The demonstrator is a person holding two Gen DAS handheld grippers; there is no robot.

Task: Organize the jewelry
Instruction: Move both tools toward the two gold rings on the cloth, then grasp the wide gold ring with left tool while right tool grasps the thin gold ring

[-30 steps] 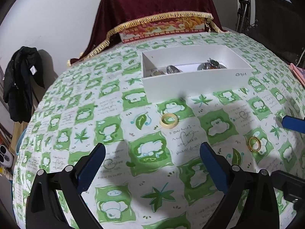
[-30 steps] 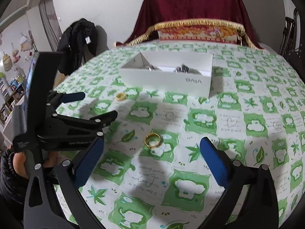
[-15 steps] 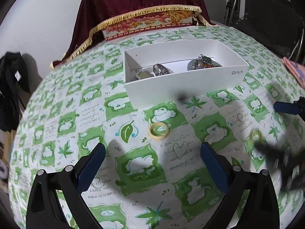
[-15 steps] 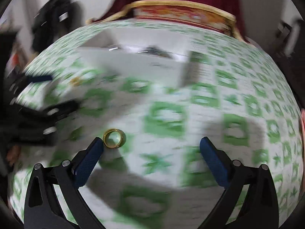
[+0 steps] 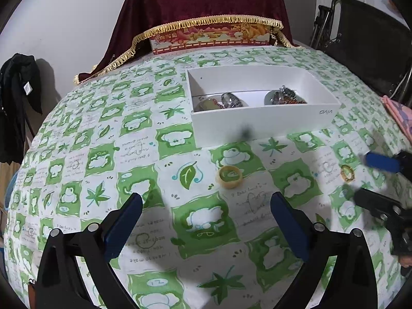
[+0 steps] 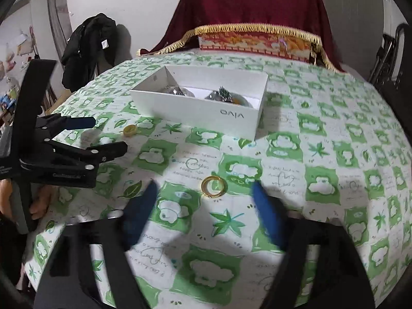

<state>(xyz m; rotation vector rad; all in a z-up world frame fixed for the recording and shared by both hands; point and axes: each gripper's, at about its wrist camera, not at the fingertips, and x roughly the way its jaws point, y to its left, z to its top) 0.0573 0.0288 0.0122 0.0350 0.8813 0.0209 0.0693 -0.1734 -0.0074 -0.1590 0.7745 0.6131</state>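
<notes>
Gold ring flat on tablecloth, just ahead of right hand-held gripper, blue fingers spread apart

Cloth, card, metal and plastic on the desk

The desk wears a smooth printed cloth, green and white, faintly sheened. The box at upper centre looks like matt white card; the pieces inside it glint like polished metal. The gold ring shines glossy; the pale yellow ring looks dull, plastic-like. Both grippers' fingers carry matt blue pads on black plastic. A velvety maroon drape with gold fringe fills the top.
</notes>
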